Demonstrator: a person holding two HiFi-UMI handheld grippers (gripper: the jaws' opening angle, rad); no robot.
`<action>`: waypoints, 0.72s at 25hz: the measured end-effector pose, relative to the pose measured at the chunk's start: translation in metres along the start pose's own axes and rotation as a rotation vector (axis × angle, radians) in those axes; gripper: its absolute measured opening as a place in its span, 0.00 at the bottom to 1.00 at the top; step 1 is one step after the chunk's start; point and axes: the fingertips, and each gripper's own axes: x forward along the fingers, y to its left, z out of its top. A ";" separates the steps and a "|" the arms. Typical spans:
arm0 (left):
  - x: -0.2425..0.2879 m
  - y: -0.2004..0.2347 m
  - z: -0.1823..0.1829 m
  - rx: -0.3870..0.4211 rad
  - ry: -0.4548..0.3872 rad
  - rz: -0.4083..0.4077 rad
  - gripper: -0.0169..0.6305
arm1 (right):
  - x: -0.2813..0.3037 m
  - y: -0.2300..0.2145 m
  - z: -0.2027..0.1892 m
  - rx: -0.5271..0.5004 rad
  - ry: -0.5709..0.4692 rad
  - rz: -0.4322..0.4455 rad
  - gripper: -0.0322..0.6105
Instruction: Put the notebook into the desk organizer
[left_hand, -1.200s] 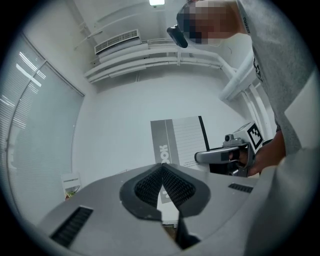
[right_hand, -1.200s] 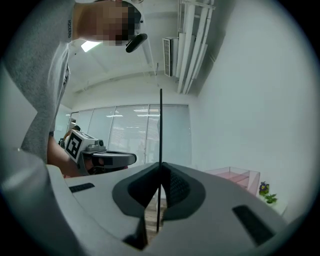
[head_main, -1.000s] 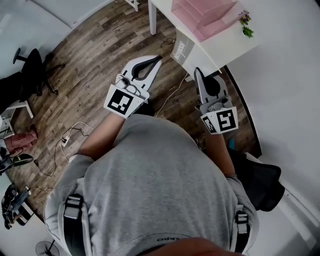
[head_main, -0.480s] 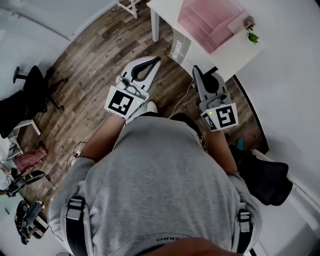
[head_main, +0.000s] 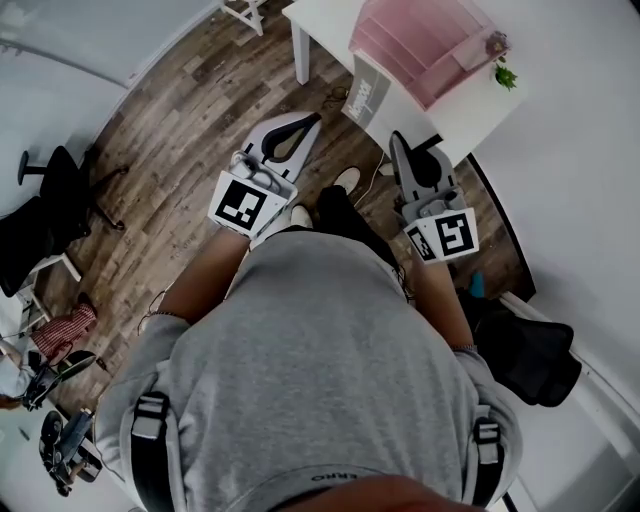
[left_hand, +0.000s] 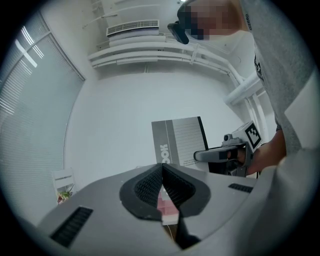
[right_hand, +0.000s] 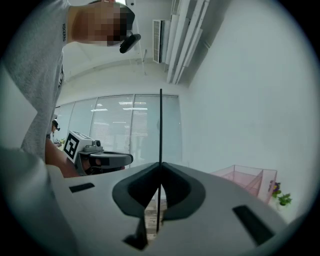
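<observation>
A grey notebook (head_main: 367, 96) hangs upright in front of the white desk (head_main: 470, 110), with my right gripper (head_main: 396, 141) shut on its lower edge. In the right gripper view the notebook (right_hand: 160, 125) shows edge-on as a thin dark line clamped between the jaws of the right gripper (right_hand: 160, 192). The left gripper view shows its grey cover (left_hand: 177, 142) held by the right gripper (left_hand: 200, 156). My left gripper (head_main: 316, 119) is shut with nothing in it, left of the notebook over the wood floor; in its own view the left gripper (left_hand: 162, 172) has its pads together. The pink desk organizer (head_main: 420, 40) stands on the desk.
A small potted plant (head_main: 505, 72) stands beside the organizer, near the white wall. A black office chair (head_main: 55, 195) is at the far left. Cables (head_main: 360, 190) trail on the floor under the desk. A dark bag (head_main: 530, 355) lies at the lower right.
The person has stepped toward the desk; both grippers and the notebook have come closer to it. A shoe now shows between the grippers. Both grippers stay shut.
</observation>
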 end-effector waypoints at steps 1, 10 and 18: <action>0.006 0.005 -0.001 -0.001 0.001 -0.001 0.06 | 0.005 -0.007 0.000 0.003 -0.003 -0.002 0.07; 0.092 0.045 0.000 0.025 0.006 -0.029 0.06 | 0.051 -0.084 0.011 -0.007 -0.022 -0.014 0.07; 0.170 0.065 0.005 0.040 0.011 -0.051 0.06 | 0.074 -0.156 0.018 0.007 -0.029 -0.031 0.07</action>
